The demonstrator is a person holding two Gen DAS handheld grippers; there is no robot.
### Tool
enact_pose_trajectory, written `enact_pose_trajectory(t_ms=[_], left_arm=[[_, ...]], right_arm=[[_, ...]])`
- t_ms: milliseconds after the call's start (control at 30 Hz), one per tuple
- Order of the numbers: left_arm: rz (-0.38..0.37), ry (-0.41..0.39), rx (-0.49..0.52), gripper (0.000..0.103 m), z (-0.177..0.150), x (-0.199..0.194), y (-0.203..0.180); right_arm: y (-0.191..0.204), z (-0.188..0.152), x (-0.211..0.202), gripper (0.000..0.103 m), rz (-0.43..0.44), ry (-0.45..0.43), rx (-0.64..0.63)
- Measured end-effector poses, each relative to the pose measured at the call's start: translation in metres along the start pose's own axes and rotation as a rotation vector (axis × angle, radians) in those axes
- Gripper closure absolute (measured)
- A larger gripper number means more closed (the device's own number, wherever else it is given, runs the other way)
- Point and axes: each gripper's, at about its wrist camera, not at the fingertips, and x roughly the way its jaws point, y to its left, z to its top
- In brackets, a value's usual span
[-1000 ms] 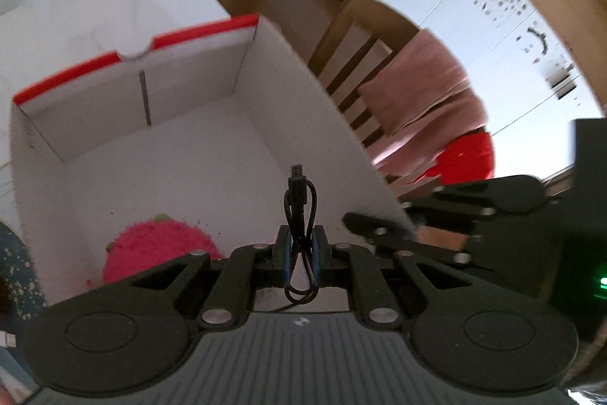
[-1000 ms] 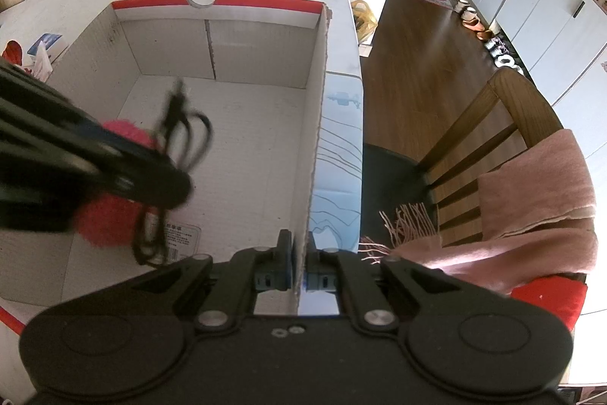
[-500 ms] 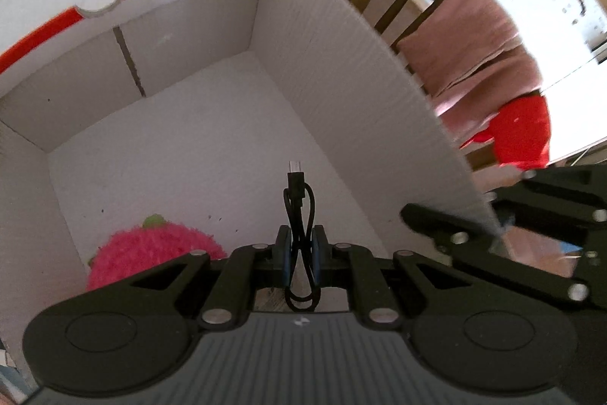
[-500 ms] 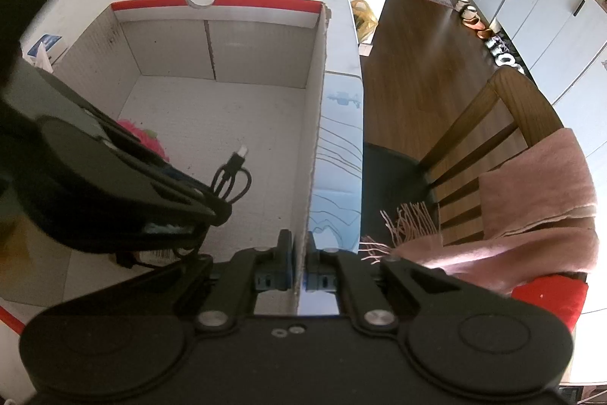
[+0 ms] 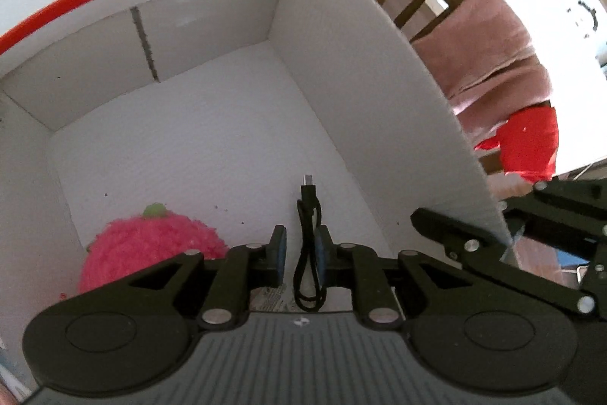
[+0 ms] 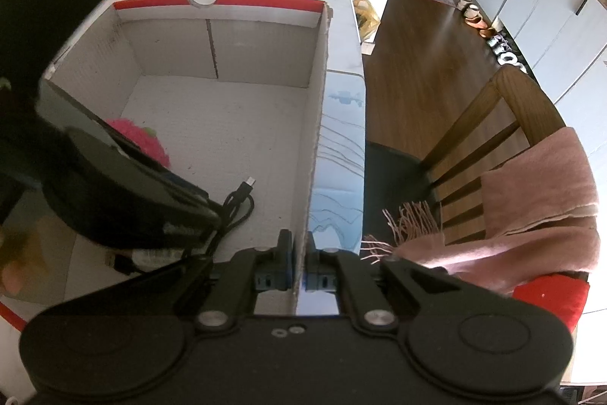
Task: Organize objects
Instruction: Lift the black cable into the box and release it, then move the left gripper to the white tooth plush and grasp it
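Left gripper (image 5: pixel 299 255) tilted steeply down, jaws opening, right gripper (image 6: pixel 299 270) clamped shut

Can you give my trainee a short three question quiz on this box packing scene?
1. True or false: the right claw is clamped on the side wall of the white cardboard box with the red rim.
2. What lies between the opening jaws of the left claw? A) a spoon B) a coiled black USB cable C) a pen
3. Fill in: the fuzzy pink ball with a green tip lies ____ the box.

Key: 1 true. 2 B; the left pad has come off the cable. 3 inside.
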Motion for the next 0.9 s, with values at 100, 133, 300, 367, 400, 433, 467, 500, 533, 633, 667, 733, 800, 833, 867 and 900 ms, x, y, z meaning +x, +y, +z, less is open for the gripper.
enact_pose_trajectory(t_ms=[100, 133, 300, 367, 400, 433, 467, 500, 533, 633, 667, 733, 800, 833, 867, 900], left_arm=[[0.008, -0.023, 0.004, 0.072, -0.003, -0.013, 0.004], [0.012, -0.034, 0.005, 0.065, -0.004, -0.017, 0.004], [-0.014, -0.096, -0.002, 0.048, -0.008, -0.044, 0.005], [-0.015, -0.120, -0.001, 0.048, -0.010, -0.056, 0.005], [-0.018, -0.132, 0.003, 0.048, -0.012, -0.062, 0.007], [-0.020, -0.142, 0.005, 0.048, -0.016, -0.070, 0.009], [-0.024, -0.153, 0.006, 0.048, -0.016, -0.075, 0.007], [-0.032, -0.165, 0.010, 0.047, -0.018, -0.082, 0.008], [-0.034, -0.176, 0.013, 0.047, -0.020, -0.088, 0.008], [-0.030, -0.216, 0.022, 0.039, -0.028, -0.109, 0.012], [-0.031, -0.232, 0.018, 0.037, -0.032, -0.118, 0.015], [-0.029, -0.254, 0.007, 0.036, -0.037, -0.130, 0.024], [-0.012, -0.281, -0.002, 0.033, -0.045, -0.144, 0.034], [-0.003, -0.290, -0.006, 0.031, -0.048, -0.149, 0.039], [0.007, -0.302, -0.015, 0.031, -0.052, -0.156, 0.046], [0.015, -0.310, -0.024, 0.031, -0.056, -0.161, 0.052]], right_arm=[[0.000, 0.000, 0.001, 0.100, -0.002, 0.001, -0.001], [0.000, 0.000, 0.001, 0.100, -0.003, 0.001, -0.003], [0.001, 0.000, 0.002, 0.100, -0.006, 0.003, -0.008], [0.002, 0.000, 0.002, 0.099, -0.008, 0.005, -0.010], [0.003, 0.000, 0.001, 0.099, -0.009, 0.005, -0.012], [0.003, 0.000, 0.001, 0.099, -0.009, 0.005, -0.013], [0.003, 0.000, 0.001, 0.099, -0.009, 0.006, -0.013], [0.003, 0.000, 0.001, 0.099, -0.010, 0.006, -0.015], [0.003, 0.000, 0.001, 0.099, -0.011, 0.006, -0.017], [0.005, 0.000, 0.001, 0.099, -0.015, 0.008, -0.023], [0.005, 0.001, 0.001, 0.099, -0.016, 0.008, -0.024], [0.006, 0.001, 0.001, 0.099, -0.017, 0.010, -0.026], [0.005, 0.001, 0.002, 0.099, -0.017, 0.012, -0.026], [0.005, 0.001, 0.002, 0.098, -0.017, 0.013, -0.027], [0.005, 0.001, 0.002, 0.098, -0.018, 0.013, -0.029], [0.006, 0.001, 0.001, 0.098, -0.020, 0.013, -0.033]])
